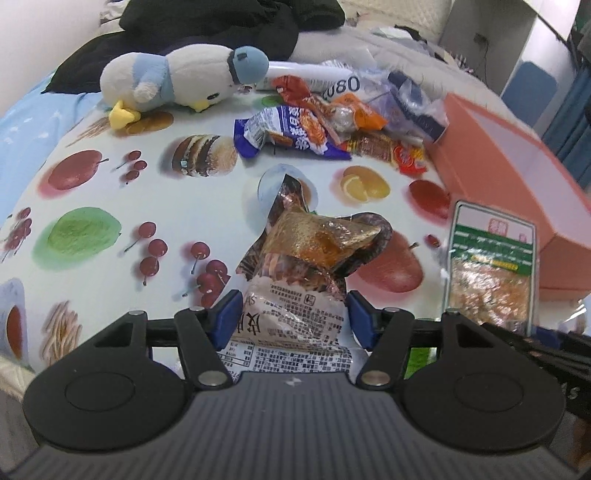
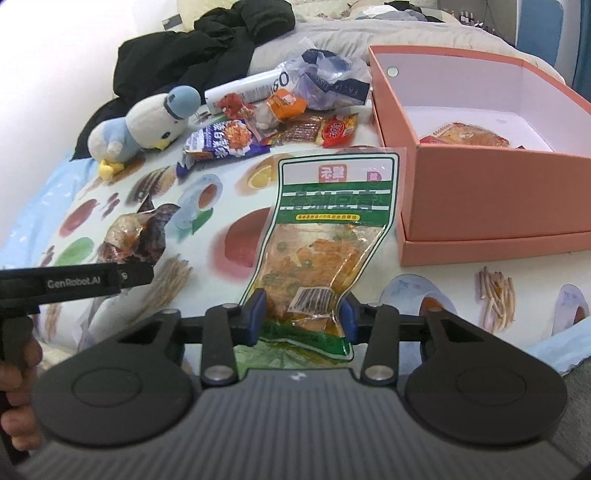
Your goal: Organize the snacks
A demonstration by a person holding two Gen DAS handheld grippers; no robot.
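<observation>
My left gripper is shut on a brown crinkled snack packet and holds it above the fruit-print cloth; the packet also shows in the right wrist view. My right gripper is shut on a green-and-clear snack pouch, which also shows in the left wrist view. The pink open box stands to the right, with one orange snack pack inside. A pile of loose snacks lies at the back of the cloth.
A blue-and-white plush bird lies at the back left. Black clothing is heaped behind it on the bed. A white tube and a crumpled tissue bag lie by the snack pile.
</observation>
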